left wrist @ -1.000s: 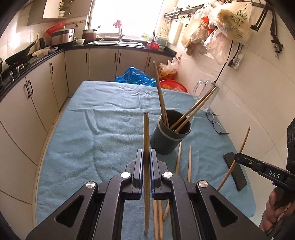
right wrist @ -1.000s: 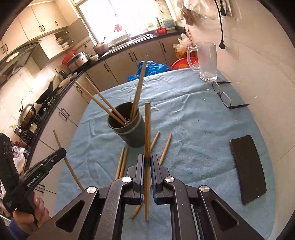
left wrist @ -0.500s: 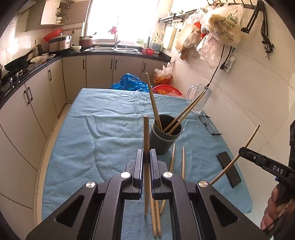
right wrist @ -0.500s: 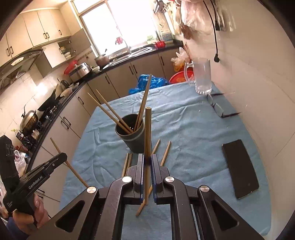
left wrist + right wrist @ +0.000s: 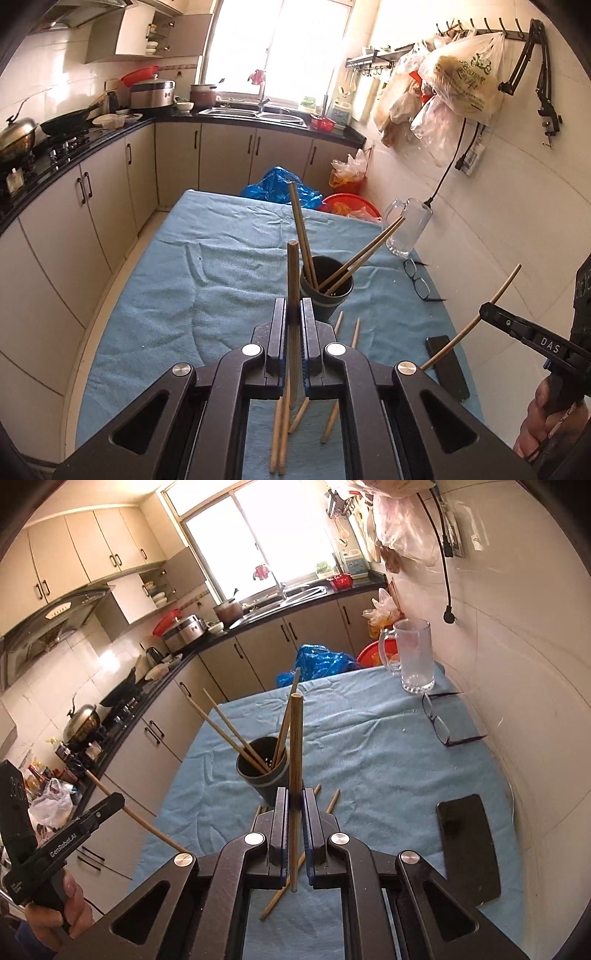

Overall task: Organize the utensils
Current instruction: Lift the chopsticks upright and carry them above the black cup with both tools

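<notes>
A dark round holder stands mid-table on the blue cloth with three wooden chopsticks leaning in it; it also shows in the right wrist view. My left gripper is shut on one chopstick, held upright above the table, near side of the holder. My right gripper is shut on another chopstick, also upright. Several loose chopsticks lie on the cloth in front of the holder. The right gripper shows in the left wrist view, the left one in the right wrist view.
A black phone lies at the table's right edge. Glasses and a glass mug sit at the far right by the tiled wall. Kitchen cabinets run along the left; bags hang on the right wall.
Both grippers have risen and drawn back from the holder, each still shut on its chopstick. The holder now looks smaller and farther below.
</notes>
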Demonstrator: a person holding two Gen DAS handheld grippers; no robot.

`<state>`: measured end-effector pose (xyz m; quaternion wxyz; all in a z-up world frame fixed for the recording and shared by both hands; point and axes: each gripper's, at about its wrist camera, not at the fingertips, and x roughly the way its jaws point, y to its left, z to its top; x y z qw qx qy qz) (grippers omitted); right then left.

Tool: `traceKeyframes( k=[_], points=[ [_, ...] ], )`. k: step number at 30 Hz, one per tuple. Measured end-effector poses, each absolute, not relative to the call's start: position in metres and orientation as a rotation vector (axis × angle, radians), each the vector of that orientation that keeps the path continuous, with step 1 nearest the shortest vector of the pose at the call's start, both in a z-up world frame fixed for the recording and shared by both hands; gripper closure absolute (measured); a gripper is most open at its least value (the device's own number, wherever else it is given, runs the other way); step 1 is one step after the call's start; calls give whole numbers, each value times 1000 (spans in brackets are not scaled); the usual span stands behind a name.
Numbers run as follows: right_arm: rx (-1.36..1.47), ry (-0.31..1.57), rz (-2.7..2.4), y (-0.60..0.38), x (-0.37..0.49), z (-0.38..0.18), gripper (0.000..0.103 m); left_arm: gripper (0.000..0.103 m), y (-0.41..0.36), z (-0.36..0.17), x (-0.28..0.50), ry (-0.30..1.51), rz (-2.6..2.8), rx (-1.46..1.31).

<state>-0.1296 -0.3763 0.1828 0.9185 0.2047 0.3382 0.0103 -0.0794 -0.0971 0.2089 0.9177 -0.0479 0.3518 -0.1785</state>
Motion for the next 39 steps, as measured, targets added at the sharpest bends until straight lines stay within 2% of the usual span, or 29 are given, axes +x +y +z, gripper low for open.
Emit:
traceKeyframes(
  k=[21,39],
  points=[
    [508,684,177,-437,-133,176,96,97,-147,250,-105,716,-274,-110],
    [565,629,104,-441,-128,198,96,97,-150,278,-63,670,-434,-90]
  ],
)
